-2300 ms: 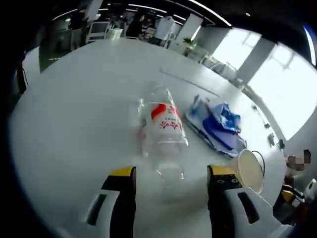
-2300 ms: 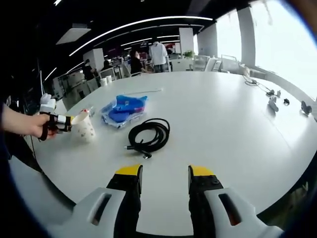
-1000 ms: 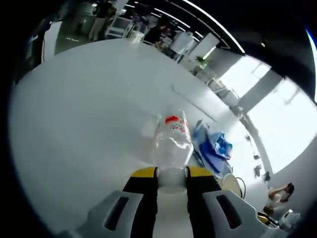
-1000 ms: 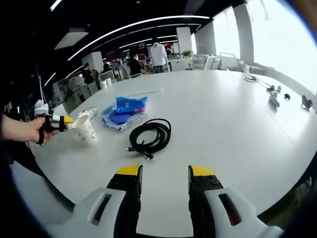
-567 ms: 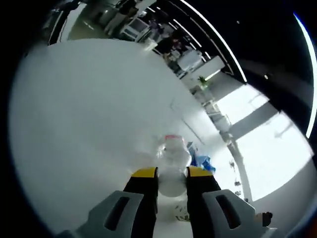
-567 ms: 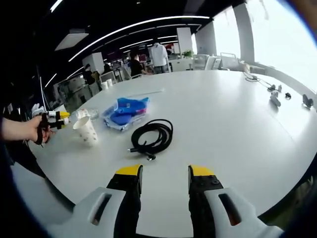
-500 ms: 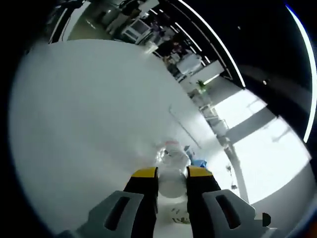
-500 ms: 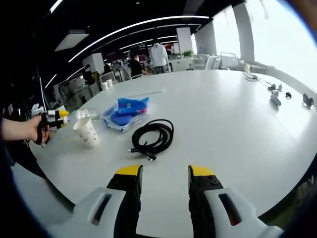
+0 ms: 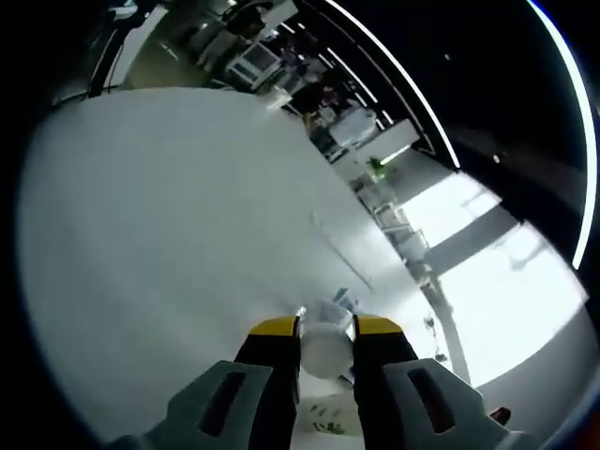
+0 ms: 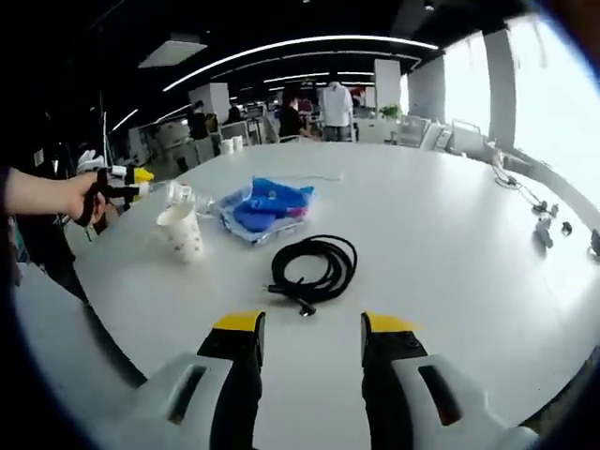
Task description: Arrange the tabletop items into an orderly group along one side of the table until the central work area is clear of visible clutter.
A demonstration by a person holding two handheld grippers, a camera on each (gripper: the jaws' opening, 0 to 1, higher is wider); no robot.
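In the left gripper view my left gripper is shut on a clear plastic bottle, held in the air above the white table. The right gripper view shows that gripper in a person's hand at the left, with the bottle pointing over a spotted paper cup. Beside the cup lie a blue plastic bag and a coiled black cable. My right gripper hovers open over the table's near part, short of the cable, with nothing between its jaws.
Small plugs and cables lie at the table's far right edge. Office desks and people stand beyond the table. The cup's patterned rim shows below the bottle between the left jaws.
The left gripper shut on the lying bottle, lifted it off the table and brought it above the cup. The right gripper stayed open; its view shifted a little.
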